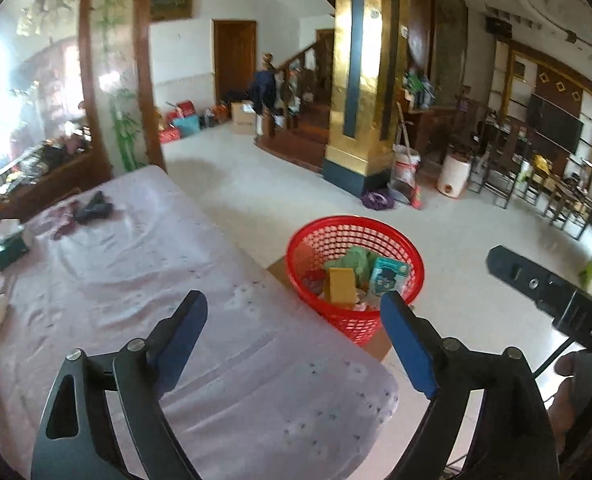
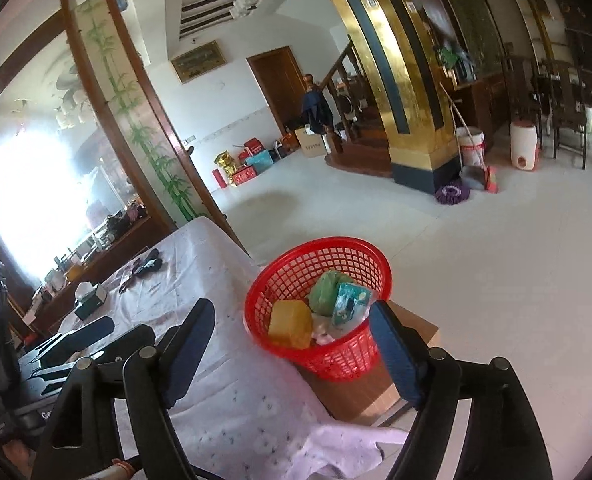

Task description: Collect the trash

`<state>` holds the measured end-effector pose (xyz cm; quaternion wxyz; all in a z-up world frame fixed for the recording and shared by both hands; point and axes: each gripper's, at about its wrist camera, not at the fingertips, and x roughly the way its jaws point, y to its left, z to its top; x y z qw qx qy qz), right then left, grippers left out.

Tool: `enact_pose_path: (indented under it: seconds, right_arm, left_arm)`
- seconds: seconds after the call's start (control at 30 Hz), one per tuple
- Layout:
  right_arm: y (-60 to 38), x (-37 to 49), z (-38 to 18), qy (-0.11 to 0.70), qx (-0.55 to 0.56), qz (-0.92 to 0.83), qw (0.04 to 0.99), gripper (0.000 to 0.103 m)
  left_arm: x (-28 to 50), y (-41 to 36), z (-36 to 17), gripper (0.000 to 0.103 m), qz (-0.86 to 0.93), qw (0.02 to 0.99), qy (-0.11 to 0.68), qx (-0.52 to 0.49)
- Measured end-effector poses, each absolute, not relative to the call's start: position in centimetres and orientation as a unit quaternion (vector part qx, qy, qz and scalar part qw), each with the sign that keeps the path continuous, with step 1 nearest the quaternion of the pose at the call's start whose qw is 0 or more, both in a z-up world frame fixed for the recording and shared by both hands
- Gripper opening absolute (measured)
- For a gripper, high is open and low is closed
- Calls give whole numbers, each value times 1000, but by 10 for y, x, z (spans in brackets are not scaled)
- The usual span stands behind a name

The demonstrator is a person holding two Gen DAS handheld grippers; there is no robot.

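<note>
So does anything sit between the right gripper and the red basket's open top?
Nothing visible does. The right gripper is open and empty, and the red basket stands just ahead on a cardboard box beside the table, its mouth uncovered.

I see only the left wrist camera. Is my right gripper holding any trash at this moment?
Observer: No. The right wrist view shows the right gripper open, with nothing between its fingers.
Operator: Thank you. On what does the red basket stand? My view shows only a brown edge under it.
Observer: The red basket stands on a cardboard box, which sits on the floor right beside the table.
</note>
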<state>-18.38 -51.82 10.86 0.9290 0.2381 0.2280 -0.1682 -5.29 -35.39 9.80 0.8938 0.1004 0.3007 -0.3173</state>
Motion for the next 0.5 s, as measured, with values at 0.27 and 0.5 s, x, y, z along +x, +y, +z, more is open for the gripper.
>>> enact_pose_path:
  seconds: [0.27, 0.5]
  right_arm:
    - [-491, -201, 134, 212, 198, -191, 938, 90]
    - [-482, -204, 142, 207, 192, -180, 942, 90]
  left_arm:
    - [-72, -329, 116, 95, -296, 910, 272, 101]
    - [-72, -315, 124, 95, -280, 917, 272, 85]
